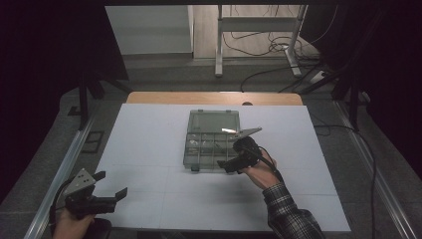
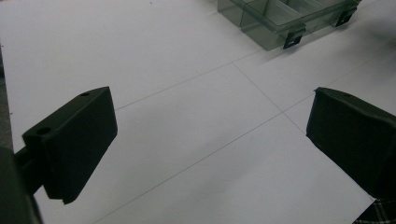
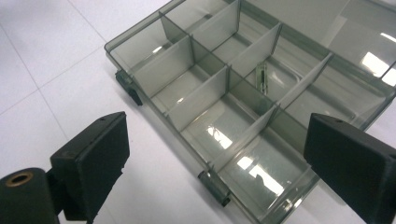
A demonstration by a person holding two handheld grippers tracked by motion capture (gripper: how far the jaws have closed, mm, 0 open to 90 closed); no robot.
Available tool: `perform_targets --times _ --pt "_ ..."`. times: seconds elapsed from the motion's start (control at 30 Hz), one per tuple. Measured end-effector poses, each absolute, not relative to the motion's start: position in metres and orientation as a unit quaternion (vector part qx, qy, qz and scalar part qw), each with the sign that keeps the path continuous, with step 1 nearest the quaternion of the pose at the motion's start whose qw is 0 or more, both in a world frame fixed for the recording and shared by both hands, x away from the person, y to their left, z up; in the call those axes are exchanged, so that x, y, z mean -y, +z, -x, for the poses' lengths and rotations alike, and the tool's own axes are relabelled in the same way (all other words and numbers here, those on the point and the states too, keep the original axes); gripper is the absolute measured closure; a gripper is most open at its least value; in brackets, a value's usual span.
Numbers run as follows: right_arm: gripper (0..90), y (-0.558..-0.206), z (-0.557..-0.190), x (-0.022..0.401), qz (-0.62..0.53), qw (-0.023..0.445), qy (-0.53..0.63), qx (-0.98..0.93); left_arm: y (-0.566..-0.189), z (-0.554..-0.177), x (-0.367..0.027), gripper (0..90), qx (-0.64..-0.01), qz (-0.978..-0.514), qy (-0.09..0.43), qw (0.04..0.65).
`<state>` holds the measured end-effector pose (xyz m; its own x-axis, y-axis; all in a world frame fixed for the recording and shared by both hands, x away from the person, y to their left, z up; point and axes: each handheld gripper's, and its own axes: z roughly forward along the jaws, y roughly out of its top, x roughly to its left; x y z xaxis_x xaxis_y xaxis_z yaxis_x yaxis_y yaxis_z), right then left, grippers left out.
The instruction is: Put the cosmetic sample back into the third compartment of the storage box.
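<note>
A clear smoky-grey compartment box (image 1: 209, 144) lies in the middle of the white table (image 1: 149, 144), its lid (image 1: 214, 122) folded open toward the back. Dividers split the box (image 3: 224, 107) into several cells; one cell holds a small thin metal piece (image 3: 261, 77). My right gripper (image 1: 230, 154) hovers at the box's front right corner, and in its own view it (image 3: 218, 128) is open wide over the front cells with nothing between the jaws. My left gripper (image 1: 111, 183) stands open near the table's front left, over bare table (image 2: 210, 109). The box (image 2: 280, 16) lies far ahead of it.
Two black latches (image 3: 213, 187) sit on the box's front wall. A wooden table edge (image 1: 214, 98) runs behind the white surface, and metal rails (image 1: 64, 164) flank the sides. Desk legs and cables (image 1: 278, 47) lie on the floor beyond. A plaid sleeve (image 1: 291, 214) comes in from the bottom right.
</note>
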<state>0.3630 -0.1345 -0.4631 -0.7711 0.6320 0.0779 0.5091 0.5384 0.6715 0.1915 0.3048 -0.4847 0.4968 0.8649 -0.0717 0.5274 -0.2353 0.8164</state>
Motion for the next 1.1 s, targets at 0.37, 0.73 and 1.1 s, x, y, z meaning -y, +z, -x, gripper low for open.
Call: perform_targets --times 0.37,0.73,1.1 --pt "5.3 -0.464 -0.351 0.143 -0.324 0.082 0.359 -0.872 -0.485 -0.192 -0.305 2.4 -0.459 -0.759 0.203 0.415" --pt "3.2 -0.463 -0.338 0.151 -0.320 0.093 0.361 -0.871 -0.485 -0.192 -0.304 2.4 -0.458 -0.759 0.203 0.415" --pt "3.0 -0.460 -0.325 0.163 -0.320 0.101 0.367 -0.868 -0.485 -0.192 -0.304 2.4 -0.458 -0.760 0.203 0.414"
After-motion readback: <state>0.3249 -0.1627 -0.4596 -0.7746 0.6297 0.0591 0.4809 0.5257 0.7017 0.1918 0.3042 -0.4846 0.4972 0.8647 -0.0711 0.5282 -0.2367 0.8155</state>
